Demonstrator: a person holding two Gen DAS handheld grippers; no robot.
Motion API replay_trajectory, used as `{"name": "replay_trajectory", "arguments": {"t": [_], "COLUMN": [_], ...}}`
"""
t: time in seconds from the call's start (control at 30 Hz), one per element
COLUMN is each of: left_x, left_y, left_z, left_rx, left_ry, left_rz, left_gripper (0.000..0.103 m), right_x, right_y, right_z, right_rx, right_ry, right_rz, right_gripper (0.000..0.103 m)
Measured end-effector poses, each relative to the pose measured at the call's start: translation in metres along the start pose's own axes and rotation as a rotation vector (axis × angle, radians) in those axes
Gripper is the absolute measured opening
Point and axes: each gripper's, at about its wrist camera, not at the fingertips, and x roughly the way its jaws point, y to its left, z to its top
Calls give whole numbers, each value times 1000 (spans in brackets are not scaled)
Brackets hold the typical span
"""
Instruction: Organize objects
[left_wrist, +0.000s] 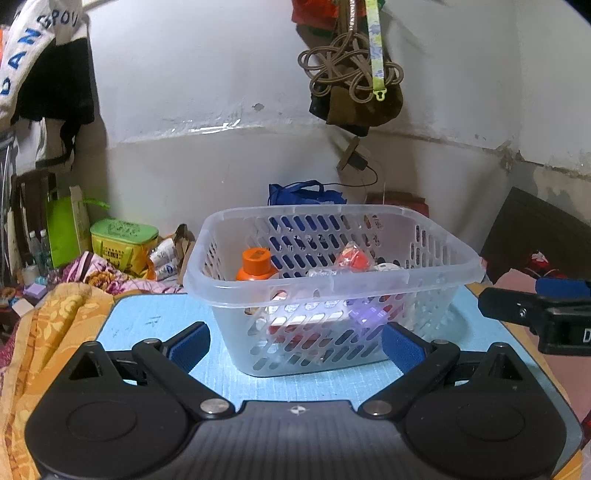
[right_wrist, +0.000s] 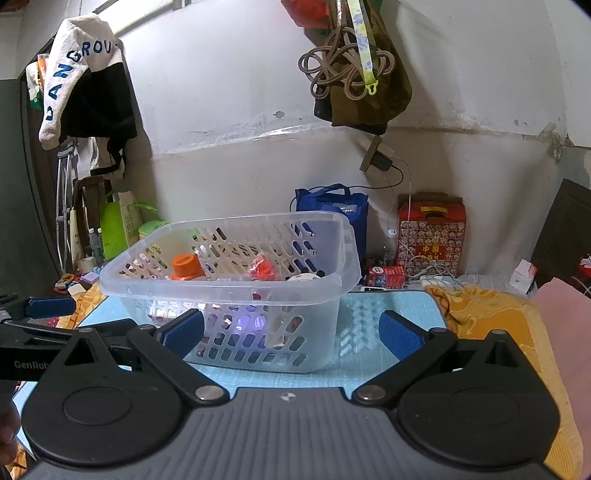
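A clear slotted plastic basket (left_wrist: 369, 284) stands on a light blue mat (left_wrist: 155, 325); it also shows in the right wrist view (right_wrist: 147, 284). Inside it are an orange-capped bottle (left_wrist: 256, 263) (right_wrist: 187, 266), a red wrapped item (left_wrist: 352, 258) (right_wrist: 263, 269), a white round thing (right_wrist: 308, 277) and flat packets at the bottom. My left gripper (left_wrist: 297, 345) is open and empty, its fingers either side of the basket's near wall. My right gripper (right_wrist: 291, 332) is open and empty, in front of the basket's right part. Each gripper shows at the edge of the other's view.
Orange and floral blankets (left_wrist: 55, 314) lie left of the mat, orange cloth (right_wrist: 491, 314) right. Behind stand a blue bag (right_wrist: 332, 210), a red box (right_wrist: 432, 232), a green tin (left_wrist: 123, 236) and cables. Bags and rope (left_wrist: 351, 74) hang from the wall.
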Motion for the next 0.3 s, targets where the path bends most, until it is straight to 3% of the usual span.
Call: {"name": "replay_trajectory", "arguments": {"t": [0.13, 0.3], "left_x": [-2, -2], "left_y": [-4, -3], "left_z": [0, -1], "left_rx": [19, 14], "left_ry": [-12, -2], "left_rz": [41, 5], "left_gripper": [100, 100], "right_x": [0, 1], "right_y": [0, 0], "right_z": [-1, -2], "right_rx": [-1, -6], "right_ry": [1, 3], "right_rz": [-2, -3], "right_gripper": [103, 103]}}
